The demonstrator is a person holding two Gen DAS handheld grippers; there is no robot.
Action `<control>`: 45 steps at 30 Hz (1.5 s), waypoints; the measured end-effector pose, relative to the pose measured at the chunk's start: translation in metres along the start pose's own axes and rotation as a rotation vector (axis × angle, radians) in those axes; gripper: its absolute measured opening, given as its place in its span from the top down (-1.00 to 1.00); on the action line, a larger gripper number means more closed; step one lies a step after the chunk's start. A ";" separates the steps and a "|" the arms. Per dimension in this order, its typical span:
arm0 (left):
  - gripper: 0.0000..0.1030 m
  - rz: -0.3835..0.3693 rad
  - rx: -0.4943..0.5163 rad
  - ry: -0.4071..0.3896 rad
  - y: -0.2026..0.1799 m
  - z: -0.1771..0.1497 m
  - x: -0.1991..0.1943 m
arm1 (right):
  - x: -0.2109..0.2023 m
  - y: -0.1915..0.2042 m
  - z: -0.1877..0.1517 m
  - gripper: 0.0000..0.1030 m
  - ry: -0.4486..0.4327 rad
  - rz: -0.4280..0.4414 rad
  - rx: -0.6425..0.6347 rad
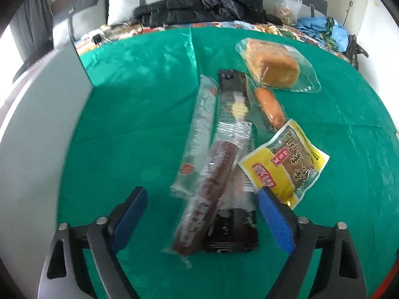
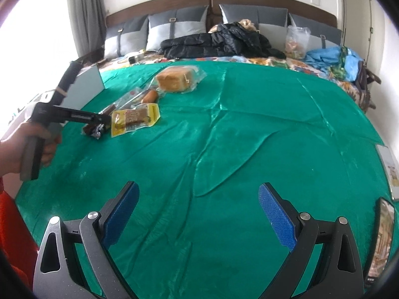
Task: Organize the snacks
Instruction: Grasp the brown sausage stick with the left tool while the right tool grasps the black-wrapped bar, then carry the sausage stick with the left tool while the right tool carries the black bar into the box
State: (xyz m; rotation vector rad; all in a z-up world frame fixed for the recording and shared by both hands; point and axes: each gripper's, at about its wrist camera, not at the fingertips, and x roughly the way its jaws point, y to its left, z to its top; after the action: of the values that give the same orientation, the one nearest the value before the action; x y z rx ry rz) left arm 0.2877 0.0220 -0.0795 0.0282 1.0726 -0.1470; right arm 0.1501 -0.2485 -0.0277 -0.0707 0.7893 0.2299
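Snacks lie in a loose cluster on the green cloth (image 1: 139,104). A dark sausage stick (image 1: 207,191) in clear wrap, a pale long packet (image 1: 199,124) and a black long packet (image 1: 234,94) each run near to far, side by side and overlapping. Right of them sit one yellow pouch (image 1: 284,162), one small orange sausage (image 1: 270,107) and, farthest, one bagged bread loaf (image 1: 271,66): six items. The left gripper (image 1: 202,194) stands partly open, straddling the sausage stick's near end, pads not touching it. The right gripper (image 2: 198,191) hangs wide open over bare cloth, holding nothing. The cloth covers a bed; pillows (image 2: 174,30) and a black jacket (image 2: 219,41) lie at its far end.
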 end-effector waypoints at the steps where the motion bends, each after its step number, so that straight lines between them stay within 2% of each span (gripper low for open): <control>1: -0.21 -0.026 -0.006 0.004 0.000 -0.001 0.001 | 0.001 0.000 0.000 -0.90 0.003 0.005 -0.004; 3: 0.08 -0.024 0.001 -0.010 -0.004 -0.005 -0.004 | 0.003 0.002 -0.002 -0.90 0.011 0.010 -0.012; 4: 0.34 -0.037 0.002 -0.009 -0.006 -0.008 -0.006 | 0.003 0.003 -0.002 -0.90 0.014 0.013 -0.018; 6: 0.45 -0.056 0.000 0.000 -0.007 -0.018 -0.016 | 0.003 0.005 0.000 -0.90 0.007 0.015 -0.025; 12: 0.47 -0.022 0.012 0.030 -0.012 -0.080 -0.053 | 0.003 0.012 0.002 -0.90 -0.004 0.008 -0.054; 14: 0.42 -0.018 0.007 0.028 -0.011 -0.098 -0.064 | 0.004 0.014 0.001 -0.90 0.000 0.012 -0.057; 15: 0.32 -0.014 0.000 0.020 -0.010 -0.106 -0.068 | 0.005 0.015 0.000 -0.90 0.003 0.012 -0.060; 17: -0.06 -0.028 -0.027 0.003 -0.005 -0.116 -0.074 | 0.009 0.018 -0.001 -0.90 0.016 0.006 -0.071; 18: -0.41 -0.039 -0.051 -0.001 -0.001 -0.120 -0.075 | 0.012 0.018 -0.002 -0.90 0.027 0.002 -0.075; 19: -0.55 -0.046 -0.079 -0.008 0.003 -0.122 -0.076 | 0.016 0.018 -0.003 -0.90 0.040 -0.002 -0.076; 23: -0.55 -0.099 -0.144 -0.030 0.015 -0.130 -0.084 | 0.027 0.012 -0.006 -0.90 0.084 -0.008 -0.044; 30: -0.52 -0.019 -0.022 -0.058 0.006 -0.121 -0.094 | 0.037 -0.001 -0.012 -0.90 0.134 0.003 0.031; 35: -0.50 -0.024 -0.122 -0.064 0.029 -0.113 -0.093 | 0.036 -0.001 -0.015 -0.90 0.139 0.001 0.035; 38: -0.27 -0.020 -0.126 -0.038 0.035 -0.117 -0.085 | 0.035 -0.001 -0.016 -0.90 0.141 0.007 0.044; 40: 0.11 0.020 -0.065 -0.006 0.028 -0.120 -0.078 | 0.034 -0.002 -0.016 -0.90 0.140 0.011 0.049; 41: 0.23 0.033 -0.040 0.000 0.025 -0.122 -0.075 | 0.034 -0.002 -0.016 -0.90 0.137 0.013 0.049; 43: 0.64 0.014 -0.025 -0.009 0.023 -0.123 -0.074 | 0.031 0.000 -0.016 -0.90 0.130 0.024 0.043; 45: 0.67 0.022 0.003 -0.007 0.020 -0.126 -0.073 | 0.027 0.005 -0.015 -0.90 0.142 0.060 0.054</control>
State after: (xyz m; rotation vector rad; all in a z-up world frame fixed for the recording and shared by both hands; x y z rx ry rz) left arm 0.1462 0.0613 -0.0761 0.0419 1.0645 -0.1281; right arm 0.1568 -0.2412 -0.0571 -0.0127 0.9394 0.2626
